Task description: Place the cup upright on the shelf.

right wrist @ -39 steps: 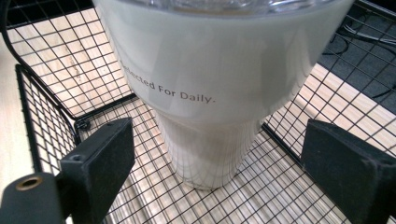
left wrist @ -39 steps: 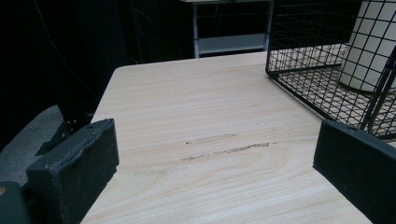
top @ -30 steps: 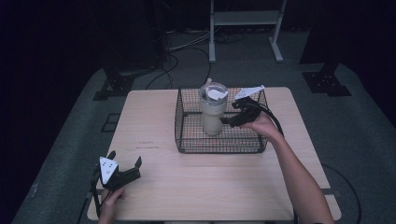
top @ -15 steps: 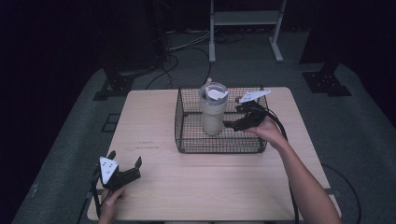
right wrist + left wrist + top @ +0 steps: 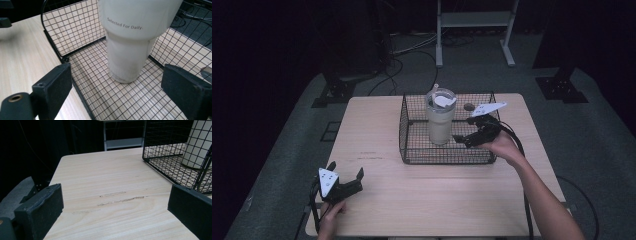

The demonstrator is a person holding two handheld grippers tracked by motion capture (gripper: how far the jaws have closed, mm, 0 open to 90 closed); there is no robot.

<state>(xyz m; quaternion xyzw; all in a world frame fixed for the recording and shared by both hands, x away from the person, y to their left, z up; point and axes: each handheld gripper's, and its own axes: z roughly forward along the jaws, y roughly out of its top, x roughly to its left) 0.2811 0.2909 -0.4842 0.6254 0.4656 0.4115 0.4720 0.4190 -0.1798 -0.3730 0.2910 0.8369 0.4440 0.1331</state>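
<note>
While the tall cream-white plastic tumbler (image 5: 440,120) stands upright inside the black wire mesh basket (image 5: 412,131), just above the centre of the high view, the right gripper (image 5: 463,138) hangs over the basket's right half with its jaws spread wide and nothing between them. It sits just right of the tumbler, apart from it. In the right gripper view the tumbler (image 5: 132,37) fills the upper middle of the frame, its narrower foot resting on the basket (image 5: 75,27) floor, with the words "Selected For Daily" printed on its side; the two black jaws rise at the lower left and lower right, well apart, and the cup stands beyond the gap rather than within it. The tumbler's lid with its white flap shows at the top in the high view.

The left gripper (image 5: 346,176) lies low at the lower left of the high view, near the front edge of the pale wooden table (image 5: 372,125), held by a hand (image 5: 330,220). Its jaws are likewise spread, framing bare wood in the left gripper view, with the basket (image 5: 175,160) and tumbler (image 5: 197,145) at the upper right.
</note>
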